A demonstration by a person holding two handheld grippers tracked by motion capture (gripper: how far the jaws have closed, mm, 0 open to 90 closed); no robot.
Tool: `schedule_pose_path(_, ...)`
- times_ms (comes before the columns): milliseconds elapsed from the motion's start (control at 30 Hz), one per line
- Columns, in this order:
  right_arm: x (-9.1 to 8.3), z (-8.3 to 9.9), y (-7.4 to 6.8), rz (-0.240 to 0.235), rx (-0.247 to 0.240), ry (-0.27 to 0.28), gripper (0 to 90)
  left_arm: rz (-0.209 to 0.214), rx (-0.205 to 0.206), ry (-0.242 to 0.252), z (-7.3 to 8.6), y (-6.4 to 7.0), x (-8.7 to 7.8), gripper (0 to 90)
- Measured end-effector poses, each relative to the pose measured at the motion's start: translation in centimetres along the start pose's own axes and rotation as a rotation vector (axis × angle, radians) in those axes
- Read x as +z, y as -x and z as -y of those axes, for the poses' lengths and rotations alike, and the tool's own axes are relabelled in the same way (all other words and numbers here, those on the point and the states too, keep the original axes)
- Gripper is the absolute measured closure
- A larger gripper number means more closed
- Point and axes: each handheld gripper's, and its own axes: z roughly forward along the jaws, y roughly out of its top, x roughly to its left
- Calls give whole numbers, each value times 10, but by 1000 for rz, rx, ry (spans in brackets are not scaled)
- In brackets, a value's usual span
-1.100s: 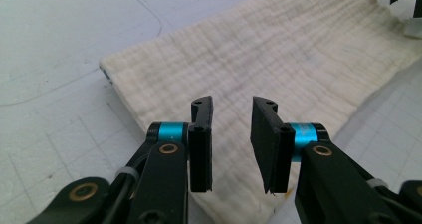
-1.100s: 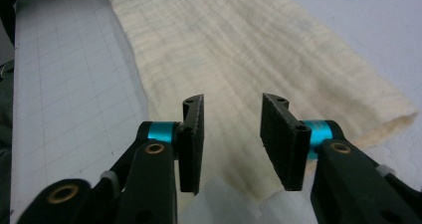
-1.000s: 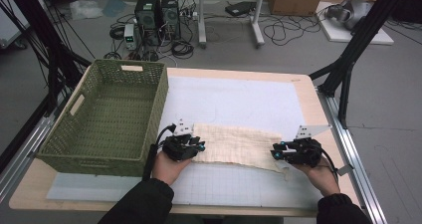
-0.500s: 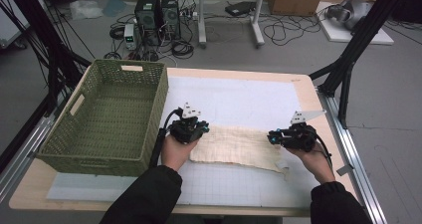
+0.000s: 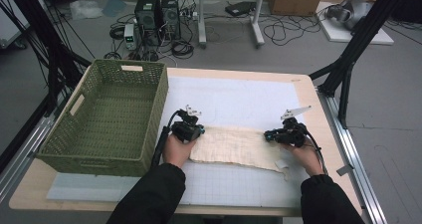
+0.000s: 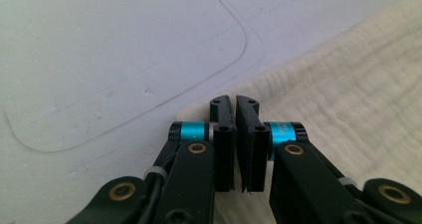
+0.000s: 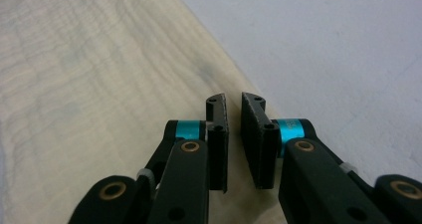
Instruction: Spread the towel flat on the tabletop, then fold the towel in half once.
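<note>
A cream cloth lies flat on the white mat covering the counter, stretched between the two hands. The left claw sits at the cloth's left far edge, its jaws almost pressed together with only a thin slit between them. The right claw is at the cloth's right edge, jaws slightly spread. Just left of the cloth stands a green woven basket, with nothing inside it.
</note>
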Motion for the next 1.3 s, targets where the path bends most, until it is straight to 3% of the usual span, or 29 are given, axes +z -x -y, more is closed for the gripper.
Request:
schedule_pose_path(200, -13, 14, 11, 39, 41, 33, 844, -4, 13, 17, 4, -1, -1, 867)
schedule_pose_path(333, -15, 15, 11, 53, 34, 24, 844, -20, 14, 13, 2, 1, -3, 856)
schedule_pose_path(400, -14, 9, 6, 41, 13, 16, 840, 10, 13, 69, 0, 1, -7, 836)
schedule_pose_path(467, -12, 1, 0, 19, -10, 45, 837, 16, -17, 127, -4, 2, -10, 838)
schedule_pose_path(600, 1, -12, -6, 21, -29, 31, 830, -21, -7, 86, -9, 4, -3, 852)
schedule_pose_path(700, 10, -11, -2, 19, -15, -2, 833, -37, -16, 7, -4, -2, 5, 861)
schedule_pose_path(767, 10, -7, 2, 11, 15, 20, 839, -29, -29, 22, -3, -4, 5, 864)
schedule_pose_path(933, 4, -5, 4, 40, 10, 5, 837, -39, -15, 18, -3, -2, 5, 866)
schedule_pose_path(1167, 1, -1, 5, 43, 20, 8, 823, -47, -12, 15, -3, -1, 5, 863)
schedule_pose_path(1300, -5, -3, 4, 37, 10, 32, 771, -28, -17, 44, -5, -1, -1, 789)
